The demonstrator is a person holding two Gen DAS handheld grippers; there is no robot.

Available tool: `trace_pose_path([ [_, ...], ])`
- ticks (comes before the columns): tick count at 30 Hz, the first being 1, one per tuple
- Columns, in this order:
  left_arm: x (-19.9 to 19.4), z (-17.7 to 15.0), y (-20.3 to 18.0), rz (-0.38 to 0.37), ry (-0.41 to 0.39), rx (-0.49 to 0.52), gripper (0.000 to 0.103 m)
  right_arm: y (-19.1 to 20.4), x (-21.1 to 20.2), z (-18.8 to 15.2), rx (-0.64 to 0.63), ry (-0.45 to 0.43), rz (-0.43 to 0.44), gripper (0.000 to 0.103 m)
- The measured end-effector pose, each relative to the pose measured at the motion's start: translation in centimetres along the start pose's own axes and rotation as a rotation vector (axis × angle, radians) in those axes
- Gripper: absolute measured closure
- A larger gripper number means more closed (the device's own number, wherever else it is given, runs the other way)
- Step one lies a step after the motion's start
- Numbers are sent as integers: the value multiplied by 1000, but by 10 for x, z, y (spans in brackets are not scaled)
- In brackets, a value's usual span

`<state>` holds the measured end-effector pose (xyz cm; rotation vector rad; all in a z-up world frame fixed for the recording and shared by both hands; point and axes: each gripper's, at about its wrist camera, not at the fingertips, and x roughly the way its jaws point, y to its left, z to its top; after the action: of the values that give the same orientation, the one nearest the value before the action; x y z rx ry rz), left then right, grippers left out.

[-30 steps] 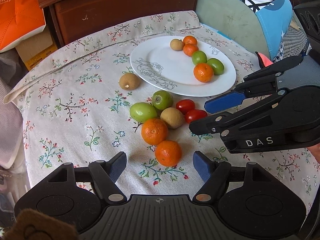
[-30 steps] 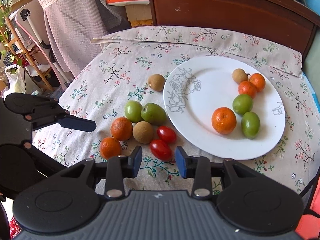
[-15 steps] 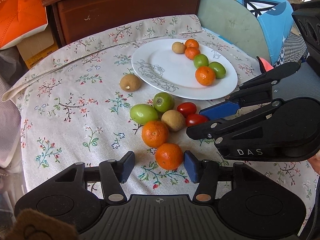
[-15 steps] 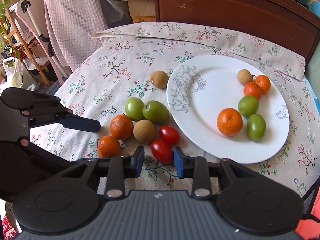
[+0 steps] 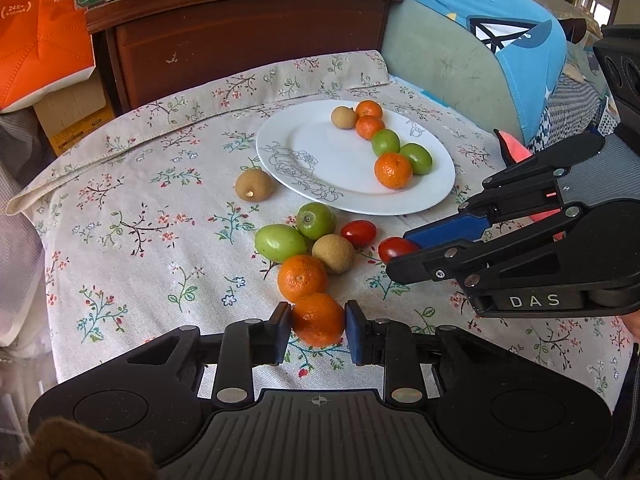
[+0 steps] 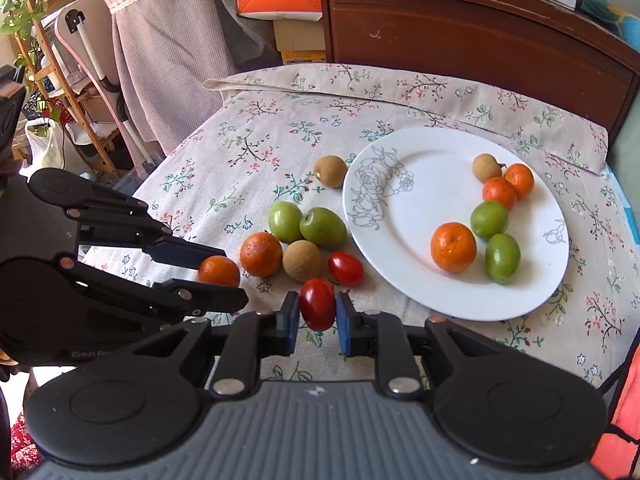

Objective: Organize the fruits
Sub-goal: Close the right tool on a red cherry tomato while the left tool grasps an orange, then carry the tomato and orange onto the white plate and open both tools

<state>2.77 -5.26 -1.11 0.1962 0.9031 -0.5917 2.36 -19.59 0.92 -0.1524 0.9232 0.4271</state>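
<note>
My left gripper point(image 5: 318, 330) is shut on a small orange point(image 5: 318, 318) lying on the floral cloth, its pads pressing both sides. My right gripper point(image 6: 317, 318) is shut on a red cherry tomato point(image 6: 317, 308); in the left wrist view that tomato point(image 5: 394, 248) peeks from between the right gripper's fingers. Loose on the cloth lie another orange point(image 5: 302, 278), two green fruits point(image 5: 280, 242) point(image 5: 316, 220), a brown longan point(image 5: 333, 253), a second cherry tomato point(image 5: 359, 233) and a longan point(image 5: 254, 185) apart. The white plate point(image 5: 320, 152) holds several fruits at its right side.
A dark wooden cabinet point(image 5: 240, 40) stands behind the table, with an orange bag point(image 5: 40, 32) to its left. A blue cushion point(image 5: 500, 20) sits at the far right. In the right wrist view a curtain point(image 6: 168, 60) and wooden rack point(image 6: 60, 100) stand left of the table.
Both grippers have closed: the left jaws came together on the nearest orange, the right jaws on the nearer cherry tomato. Both hands shifted slightly forward onto their fruit.
</note>
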Motion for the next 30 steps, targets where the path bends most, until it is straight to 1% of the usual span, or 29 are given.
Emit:
trace_pose_path([
  [3, -5, 2, 2, 14, -15, -8, 77, 4, -6, -3, -16, -9, 4, 84],
  [7, -14, 9, 3, 14, -45, -25, 77, 7, -18, -8, -13, -26, -27, 84],
  [9, -20, 16, 1, 13, -76, -23, 77, 5, -28, -6, 11, -55, -52, 84],
  [12, -27, 26, -2, 1, -111, -29, 77, -1, -46, -1, 62, -124, -83, 84],
  [15, -30, 36, -6, -4, -133, -23, 77, -11, -58, 5, 96, -172, -112, 84],
  [19, -25, 50, -10, -1, -146, -4, 77, -25, -57, 10, 144, -172, -154, 84],
  [22, -17, 60, -10, 0, -146, -7, 77, -33, -55, 14, 168, -171, -170, 84],
  [30, 12, 79, -1, 25, -142, -6, 77, -49, -41, 28, 231, -195, -177, 84],
])
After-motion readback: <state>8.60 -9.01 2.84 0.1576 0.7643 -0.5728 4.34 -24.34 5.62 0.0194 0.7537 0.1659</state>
